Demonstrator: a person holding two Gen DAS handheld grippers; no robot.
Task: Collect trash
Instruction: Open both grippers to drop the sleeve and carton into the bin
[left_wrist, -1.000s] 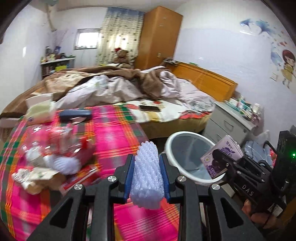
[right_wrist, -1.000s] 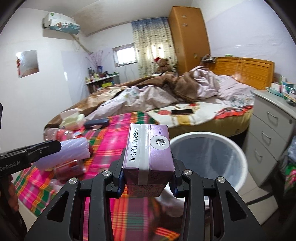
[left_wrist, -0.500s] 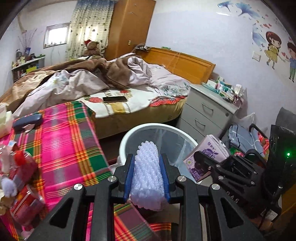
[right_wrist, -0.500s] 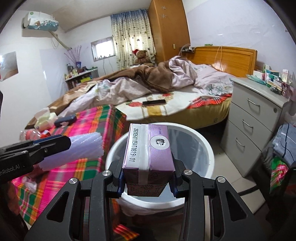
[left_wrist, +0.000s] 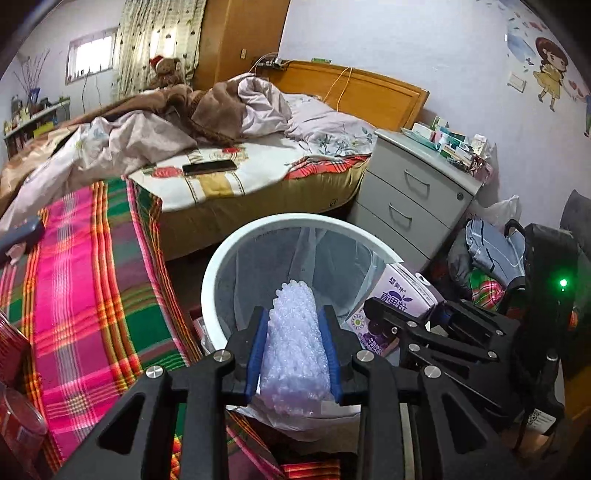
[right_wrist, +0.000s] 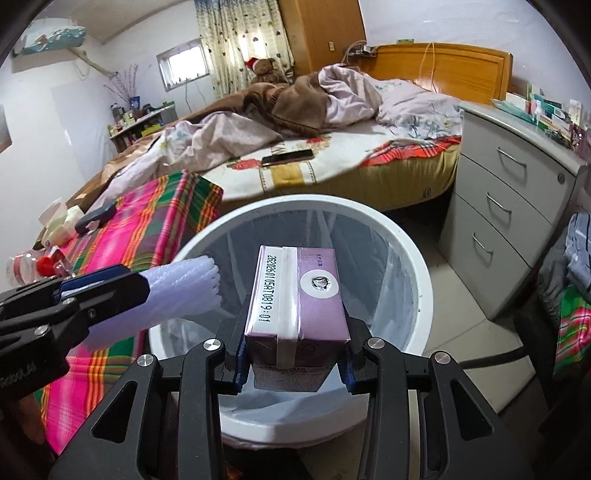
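The step in hand looks like the drop: both pieces of trash hang over the white bin (right_wrist: 417, 266), which stands on the floor right of the plaid-covered counter (left_wrist: 85, 280), and its clear liner looks empty. The right tongs (right_wrist: 293, 354) clench a purple drink carton (right_wrist: 299, 295). The left tongs (left_wrist: 293, 350) are opening around a white foam roll (left_wrist: 295, 343), pads touching. Next, both must let go squarely above the mouth.
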